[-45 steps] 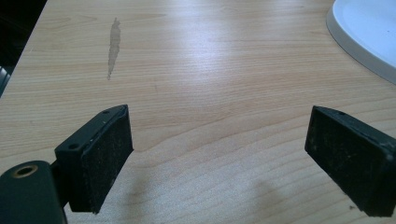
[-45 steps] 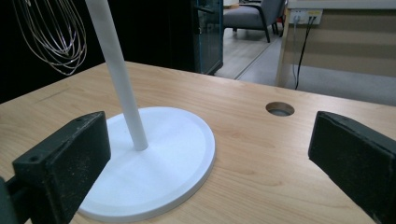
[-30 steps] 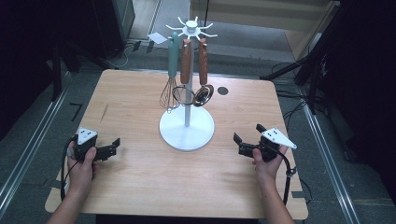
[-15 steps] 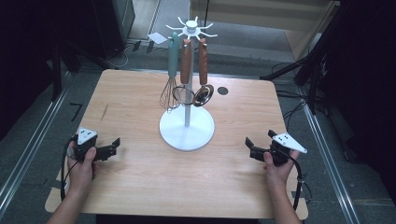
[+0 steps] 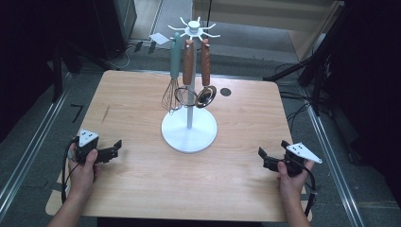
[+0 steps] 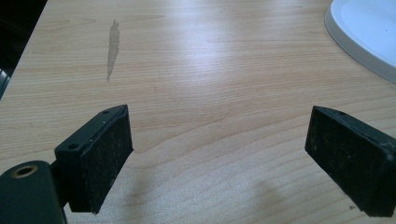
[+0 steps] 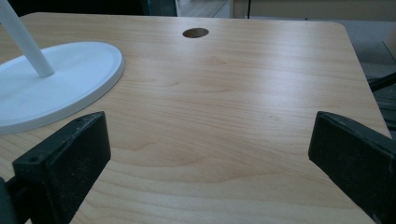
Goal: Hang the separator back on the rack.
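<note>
Resting low near the table's (image 5: 142,189) front corners, the left gripper (image 5: 115,149) and the right gripper (image 5: 263,155) both have jaws spread wide, holding nothing. Between them stands the white rack (image 5: 189,132), well apart from each, carrying a whisk (image 5: 171,97) and probably two spoons.

Left black two-jaw gripper (image 5: 113,150): held in the person's left hand (image 5: 82,165), forearm coming in from below and behind it. Jaws point forward and inward, spread wide, nothing between them. Grey three-cornered plate (image 5: 88,138) sits on top, just behind the jaws. Black cable (image 5: 64,175) loops back from the body along the wrist.

Right black two-jaw gripper (image 5: 272,153): gripped by the right hand (image 5: 289,178), wrist directly behind it. Jaws gape wide and empty, aimed inward toward the left gripper, well apart from it. Its grey plate (image 5: 302,152) tilts outward, behind the jaws.
</note>
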`<action>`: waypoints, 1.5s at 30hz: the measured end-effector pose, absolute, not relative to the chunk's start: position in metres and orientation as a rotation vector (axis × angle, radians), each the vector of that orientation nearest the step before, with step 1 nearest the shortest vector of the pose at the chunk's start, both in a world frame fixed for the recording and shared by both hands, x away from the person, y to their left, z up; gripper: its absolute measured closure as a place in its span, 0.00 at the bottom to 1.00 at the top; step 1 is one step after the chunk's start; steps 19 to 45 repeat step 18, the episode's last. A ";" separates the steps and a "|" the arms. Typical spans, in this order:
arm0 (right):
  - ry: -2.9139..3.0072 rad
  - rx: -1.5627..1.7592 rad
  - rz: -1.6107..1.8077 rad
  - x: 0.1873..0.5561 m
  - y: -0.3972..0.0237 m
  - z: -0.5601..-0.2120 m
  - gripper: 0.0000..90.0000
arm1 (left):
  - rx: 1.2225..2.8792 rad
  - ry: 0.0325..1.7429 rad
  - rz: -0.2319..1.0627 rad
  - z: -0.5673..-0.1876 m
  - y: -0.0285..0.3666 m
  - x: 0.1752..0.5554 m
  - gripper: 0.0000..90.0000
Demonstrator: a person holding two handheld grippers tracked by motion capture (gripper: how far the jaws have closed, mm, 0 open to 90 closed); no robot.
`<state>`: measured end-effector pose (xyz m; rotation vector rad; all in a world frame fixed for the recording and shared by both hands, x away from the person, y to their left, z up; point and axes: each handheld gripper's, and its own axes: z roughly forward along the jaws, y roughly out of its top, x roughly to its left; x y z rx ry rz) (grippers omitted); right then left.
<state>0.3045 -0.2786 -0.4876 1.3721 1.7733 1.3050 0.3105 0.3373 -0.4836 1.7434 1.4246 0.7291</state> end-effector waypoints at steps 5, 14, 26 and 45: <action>1.791 1.382 1.262 0.302 -0.288 -0.494 0.00 | 1.748 1.420 0.734 -0.484 0.337 0.311 0.09; 1.788 1.417 1.266 0.307 -0.289 -0.499 0.00 | 1.754 1.419 0.729 -0.484 0.337 0.311 0.09; 1.789 1.418 1.266 0.307 -0.289 -0.499 0.00 | 1.761 1.425 0.723 -0.484 0.337 0.312 0.09; 1.789 1.418 1.266 0.307 -0.289 -0.499 0.00 | 1.761 1.425 0.723 -0.484 0.337 0.312 0.09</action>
